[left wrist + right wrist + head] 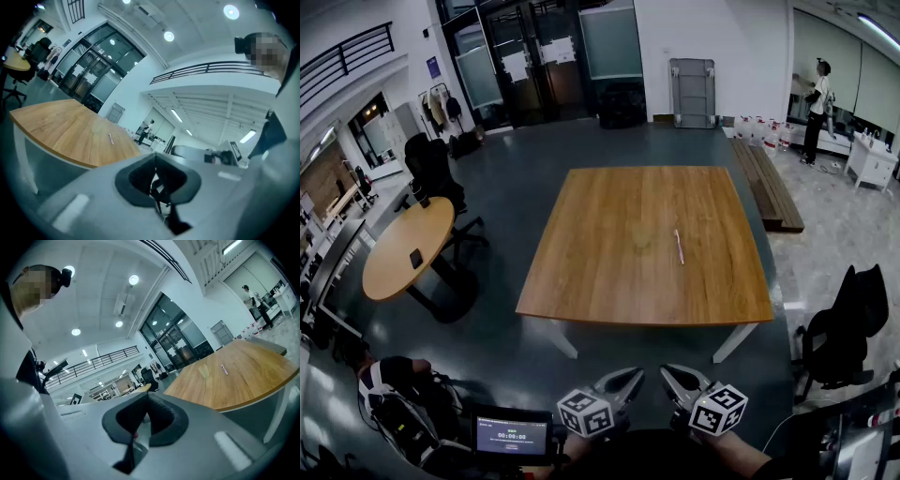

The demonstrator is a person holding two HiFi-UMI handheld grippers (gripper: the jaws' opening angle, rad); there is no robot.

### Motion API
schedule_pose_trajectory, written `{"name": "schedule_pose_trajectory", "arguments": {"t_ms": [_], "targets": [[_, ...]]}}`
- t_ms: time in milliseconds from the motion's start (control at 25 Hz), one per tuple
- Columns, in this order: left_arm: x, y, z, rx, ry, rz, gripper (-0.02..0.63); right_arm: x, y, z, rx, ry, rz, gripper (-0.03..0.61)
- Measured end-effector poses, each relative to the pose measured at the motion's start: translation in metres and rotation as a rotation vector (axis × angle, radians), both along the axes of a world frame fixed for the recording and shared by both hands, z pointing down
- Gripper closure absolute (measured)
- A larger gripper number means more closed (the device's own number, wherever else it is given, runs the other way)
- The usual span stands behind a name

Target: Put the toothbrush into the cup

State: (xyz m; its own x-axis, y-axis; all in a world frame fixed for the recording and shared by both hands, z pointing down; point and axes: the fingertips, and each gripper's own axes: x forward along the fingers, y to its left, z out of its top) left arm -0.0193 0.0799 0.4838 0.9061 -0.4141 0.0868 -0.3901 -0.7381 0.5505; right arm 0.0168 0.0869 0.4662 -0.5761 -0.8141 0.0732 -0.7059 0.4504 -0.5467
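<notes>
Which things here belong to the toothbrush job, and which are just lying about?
Job: thin pinkish toothbrush; clear plastic cup; square wooden table beneath them; left gripper and right gripper, both shut, empty.
Lying about: round wooden side table; black office chair at right; long wooden bench.

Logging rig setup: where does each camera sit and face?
Head view: person's head, looking down at table; left hand-held gripper, right hand-held gripper at bottom.
Left gripper view: on left hand-held gripper, past its shut jaws toward table.
Right gripper view: likewise, right side.
All share toothbrush and cup.
</notes>
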Motion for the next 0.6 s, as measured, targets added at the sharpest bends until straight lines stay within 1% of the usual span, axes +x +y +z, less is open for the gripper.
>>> {"name": "schedule_pose_trajectory", "arguments": {"t_ms": [320, 600], "targets": [[-0.0011, 0.0012, -0.0095, 0.001, -0.011, 0.001, 0.614, -0.0007, 0.001, -0.0042, 0.004, 0.004, 0.008, 0.572], [0.002, 0.0064, -0.0062, 0.005, 0.002, 0.01, 0.614, 0.001, 0.007, -0.0072, 0.013, 0.001, 0.005, 0.572]]}}
